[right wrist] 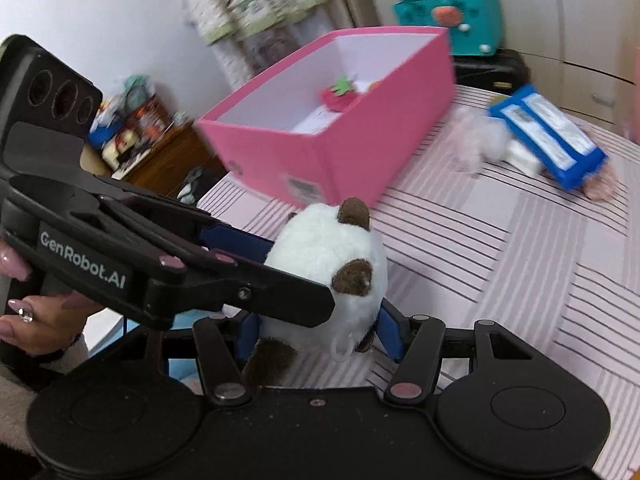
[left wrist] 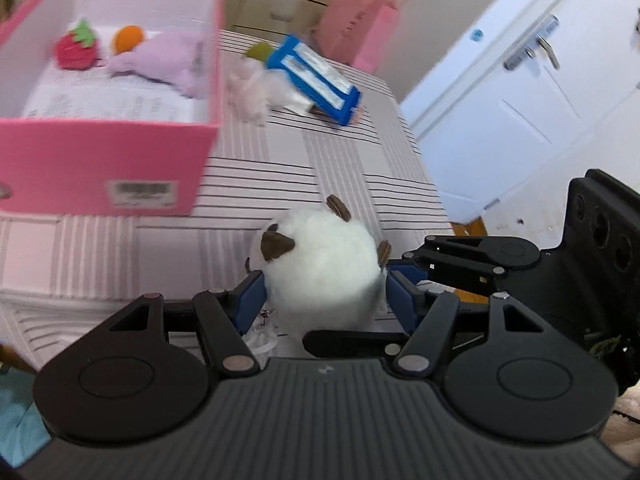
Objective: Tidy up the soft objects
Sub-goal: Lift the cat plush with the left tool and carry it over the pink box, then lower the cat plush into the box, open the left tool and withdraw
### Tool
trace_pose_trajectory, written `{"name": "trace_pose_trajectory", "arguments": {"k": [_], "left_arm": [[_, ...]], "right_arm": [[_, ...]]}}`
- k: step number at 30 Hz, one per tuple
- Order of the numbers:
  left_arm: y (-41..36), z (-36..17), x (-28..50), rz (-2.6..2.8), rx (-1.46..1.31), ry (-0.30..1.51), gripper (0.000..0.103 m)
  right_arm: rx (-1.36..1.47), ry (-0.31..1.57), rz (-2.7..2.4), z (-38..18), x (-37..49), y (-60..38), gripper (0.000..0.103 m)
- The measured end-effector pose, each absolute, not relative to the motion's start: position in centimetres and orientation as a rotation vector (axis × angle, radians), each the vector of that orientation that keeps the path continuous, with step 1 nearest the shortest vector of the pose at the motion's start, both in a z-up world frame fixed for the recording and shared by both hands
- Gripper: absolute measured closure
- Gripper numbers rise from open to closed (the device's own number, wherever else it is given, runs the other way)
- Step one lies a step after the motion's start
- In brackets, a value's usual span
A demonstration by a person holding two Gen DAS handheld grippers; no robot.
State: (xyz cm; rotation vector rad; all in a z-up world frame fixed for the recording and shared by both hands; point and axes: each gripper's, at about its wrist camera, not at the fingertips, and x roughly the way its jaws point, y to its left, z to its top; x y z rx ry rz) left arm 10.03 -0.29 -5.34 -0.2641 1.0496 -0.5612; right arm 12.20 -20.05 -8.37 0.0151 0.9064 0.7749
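A round white plush toy with brown patches is held just above the striped bedcover. My left gripper is shut on it, blue pads pressing both sides. My right gripper comes in from the right and grips the same toy. In the right wrist view the plush toy sits between the right gripper pads, while the left gripper clamps it from the left. An open pink box holds a strawberry plush, an orange plush and a purple plush.
A blue packet lies on a pale fluffy plush beyond the box. A pink bag and a white door stand past the bed's edge. A teal bag sits behind the box. A hand holds the left gripper.
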Motion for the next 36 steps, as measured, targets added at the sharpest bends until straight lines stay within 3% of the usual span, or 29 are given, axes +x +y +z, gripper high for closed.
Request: {"name": "trace_pose_trajectory", "arguments": {"k": [9, 18, 30, 36], "left_arm": [[5.2, -2.6, 8.1, -0.503, -0.318, 1.014, 0.038], [9.2, 2.1, 7.5, -0.449, -0.284, 0.839, 0.038], [11.4, 3.8, 14.4, -0.399, -0.266, 0.656, 0.038], [11.3, 1.9, 19.5, -0.345, -0.232, 0.672, 0.038]], "right_arm": [[-0.151, 0.867, 0.890, -5.0, 10.9, -14.6, 0.038], [-0.203, 0.716, 0.998, 0.0, 12.7, -11.5, 0.038], [-0.111, 0.596, 0.999, 1.7, 20.4, -9.7, 0.038], [-0.144, 0.594, 0.982, -0.1, 24.9, -7.8, 0.038]]}}
